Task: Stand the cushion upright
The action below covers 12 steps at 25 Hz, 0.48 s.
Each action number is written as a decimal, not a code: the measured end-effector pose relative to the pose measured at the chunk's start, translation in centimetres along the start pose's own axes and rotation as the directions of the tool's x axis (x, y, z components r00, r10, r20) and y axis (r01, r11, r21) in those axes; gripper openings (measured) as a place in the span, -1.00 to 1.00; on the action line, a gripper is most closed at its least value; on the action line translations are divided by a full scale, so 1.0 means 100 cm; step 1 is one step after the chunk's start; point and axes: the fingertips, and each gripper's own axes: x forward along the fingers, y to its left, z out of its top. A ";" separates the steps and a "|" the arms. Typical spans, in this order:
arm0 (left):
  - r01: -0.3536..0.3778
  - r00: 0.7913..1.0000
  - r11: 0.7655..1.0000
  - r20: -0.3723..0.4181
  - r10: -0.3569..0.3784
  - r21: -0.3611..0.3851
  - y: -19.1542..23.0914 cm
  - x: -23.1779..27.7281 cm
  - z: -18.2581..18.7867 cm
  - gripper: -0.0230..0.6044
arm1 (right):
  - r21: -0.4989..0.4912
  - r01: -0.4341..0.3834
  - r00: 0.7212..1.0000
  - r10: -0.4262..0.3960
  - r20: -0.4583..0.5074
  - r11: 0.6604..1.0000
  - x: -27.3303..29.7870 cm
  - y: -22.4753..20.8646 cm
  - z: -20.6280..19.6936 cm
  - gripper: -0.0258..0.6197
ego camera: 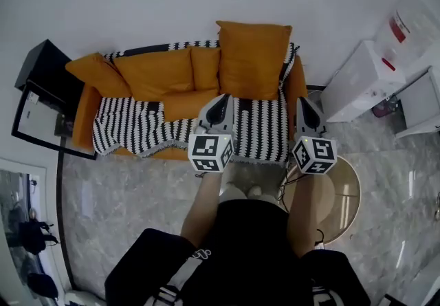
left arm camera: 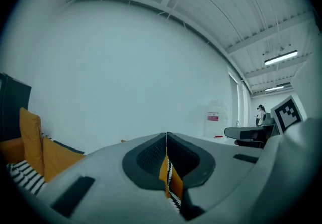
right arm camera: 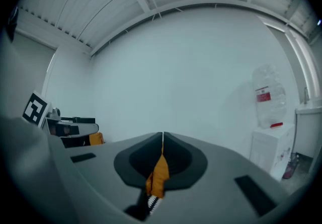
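Observation:
A tall orange cushion [ego camera: 253,57] stands upright against the back of the orange sofa [ego camera: 297,88], at its right end. The seat is covered by a black-and-white striped throw [ego camera: 137,122]. My left gripper [ego camera: 221,100] hovers in front of the sofa over the throw, below the cushion and apart from it. Its jaws are shut with nothing held [left arm camera: 166,136]. My right gripper [ego camera: 304,102] hangs by the sofa's right arm, also shut and empty [right arm camera: 162,136]. Orange fabric and stripes show only behind the closed tips.
More orange cushions [ego camera: 155,72] lean along the sofa back, and one [ego camera: 189,104] lies flat on the seat. A black side table [ego camera: 41,67] stands at the left. A white water dispenser [ego camera: 357,81] stands at the right, and a round table [ego camera: 340,194] by my right leg.

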 end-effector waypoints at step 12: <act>-0.008 1.000 0.997 0.005 0.008 0.072 -0.034 -0.011 0.009 -0.89 | -0.043 -0.051 0.998 0.053 0.033 0.998 -0.033 0.008 0.009 -0.88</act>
